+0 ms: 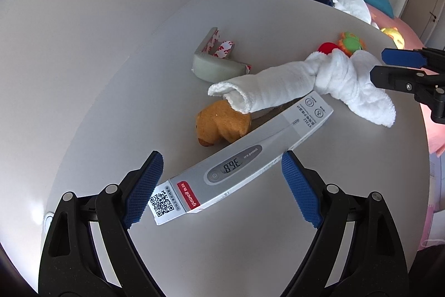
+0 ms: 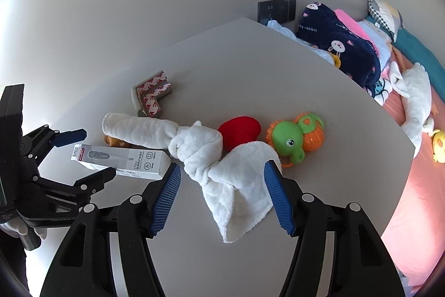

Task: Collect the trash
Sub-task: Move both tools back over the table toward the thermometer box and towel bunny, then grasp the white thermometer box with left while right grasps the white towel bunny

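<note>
Hovering over a pale grey tabletop (image 1: 319, 199), the left hand-held gripper (image 1: 219, 185) stands with its blue pads wide apart on either side of a thermometer box (image 1: 244, 160), not touching it. That box lies flat and slantwise near the tabletop's near edge; its red band reads "yuwell", a QR code sits at the near end, and the printed display shows "36.8". The far end carries "YT312" beside small print too fine to read.

The right hand-held gripper (image 2: 222, 191) is also open, its pads straddling the loose end of a knotted white towel (image 2: 208, 155) without pressing on it. The towel stretches across the middle of the tabletop, its rolled end lying over the box's far end and a brown plush toy (image 1: 222, 121). Behind it sit a red object (image 2: 240, 130) and a green and orange toy (image 2: 296, 137). Toward the far left edge rests a grey corner guard (image 2: 151, 98) with red-printed "3M" tape backing. Beyond the far edge, a navy blanket (image 2: 339, 46) on the bed reads "lucky rabbit".
</note>
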`<state>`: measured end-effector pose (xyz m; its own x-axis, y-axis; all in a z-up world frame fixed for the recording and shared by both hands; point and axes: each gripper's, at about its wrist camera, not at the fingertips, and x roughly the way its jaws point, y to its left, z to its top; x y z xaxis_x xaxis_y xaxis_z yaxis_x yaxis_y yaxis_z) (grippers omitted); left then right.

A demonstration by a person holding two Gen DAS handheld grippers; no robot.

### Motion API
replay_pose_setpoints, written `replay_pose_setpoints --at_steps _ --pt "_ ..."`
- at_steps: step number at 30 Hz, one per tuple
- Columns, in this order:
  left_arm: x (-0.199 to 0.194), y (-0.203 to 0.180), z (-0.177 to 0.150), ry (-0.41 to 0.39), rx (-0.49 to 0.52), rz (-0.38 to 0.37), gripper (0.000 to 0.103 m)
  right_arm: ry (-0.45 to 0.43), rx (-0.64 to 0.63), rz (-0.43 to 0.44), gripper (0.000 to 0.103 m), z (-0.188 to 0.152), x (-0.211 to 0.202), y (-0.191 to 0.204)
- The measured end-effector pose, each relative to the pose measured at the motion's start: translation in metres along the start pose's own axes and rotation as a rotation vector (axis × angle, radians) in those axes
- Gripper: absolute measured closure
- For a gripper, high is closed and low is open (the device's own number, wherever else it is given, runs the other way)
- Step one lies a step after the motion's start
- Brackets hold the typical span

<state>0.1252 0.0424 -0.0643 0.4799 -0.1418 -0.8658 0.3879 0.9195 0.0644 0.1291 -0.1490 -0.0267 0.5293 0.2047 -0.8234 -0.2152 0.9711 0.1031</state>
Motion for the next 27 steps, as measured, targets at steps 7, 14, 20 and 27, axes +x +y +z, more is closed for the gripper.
replay_pose_setpoints --at_steps 7,14,20,27 --pt "0.01 0.0 -0.002 0.036 0.033 -0.044 0.019 0.012 -0.045 0.016 0.04 0.008 0.019 0.013" --pt "0.006 -0.016 -0.013 0.061 0.089 -0.131 0.037 0.049 -0.08 0.012 0.04 0.01 0.039 0.017" --pt "0.002 -0.029 -0.017 0.059 0.098 -0.149 0.046 0.082 -0.035 0.076 0.045 0.011 0.047 0.011" --pt "0.008 -0.05 -0.007 0.054 0.126 -0.145 0.049 0.129 0.058 0.17 0.057 0.014 0.052 0.002"
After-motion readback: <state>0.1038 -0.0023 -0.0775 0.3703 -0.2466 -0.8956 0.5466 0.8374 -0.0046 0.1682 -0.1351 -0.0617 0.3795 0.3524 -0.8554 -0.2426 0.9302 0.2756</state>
